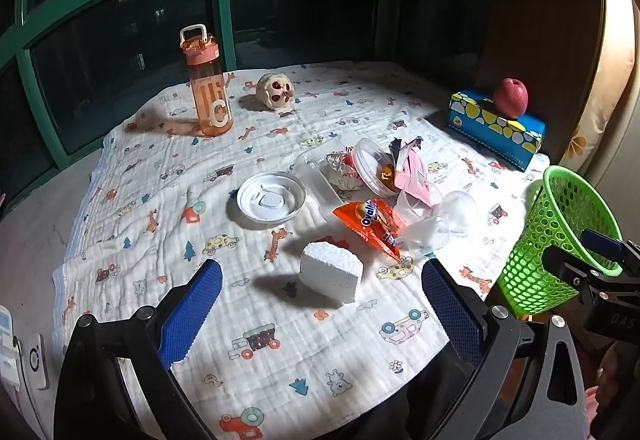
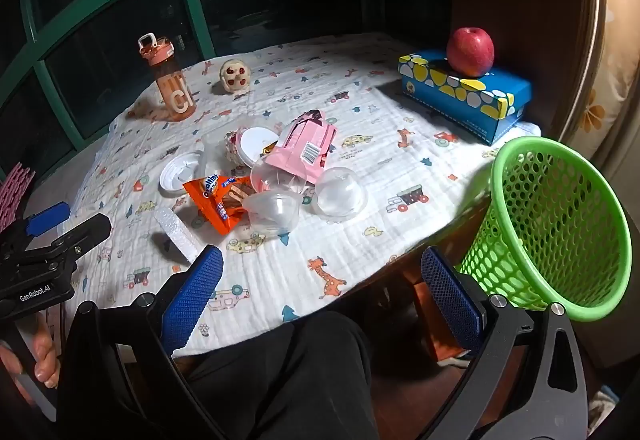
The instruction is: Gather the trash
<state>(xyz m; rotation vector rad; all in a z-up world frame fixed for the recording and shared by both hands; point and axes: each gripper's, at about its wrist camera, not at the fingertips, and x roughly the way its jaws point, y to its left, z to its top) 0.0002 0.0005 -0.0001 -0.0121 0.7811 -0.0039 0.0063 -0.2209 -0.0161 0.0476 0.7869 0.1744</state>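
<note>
A pile of trash lies mid-table: a white foam block, an orange Ovaltine wrapper, a white lid, clear plastic cups and domes, a pink packet. The same wrapper, pink packet and clear domes show in the right wrist view. A green mesh basket stands past the table's right edge, also in the left wrist view. My left gripper is open, just before the foam block. My right gripper is open and empty over the table's near edge, left of the basket.
An orange water bottle and a skull-like toy stand at the back. A blue tissue box with a red apple on it sits at the back right. A patterned cloth covers the table. Dark windows lie behind.
</note>
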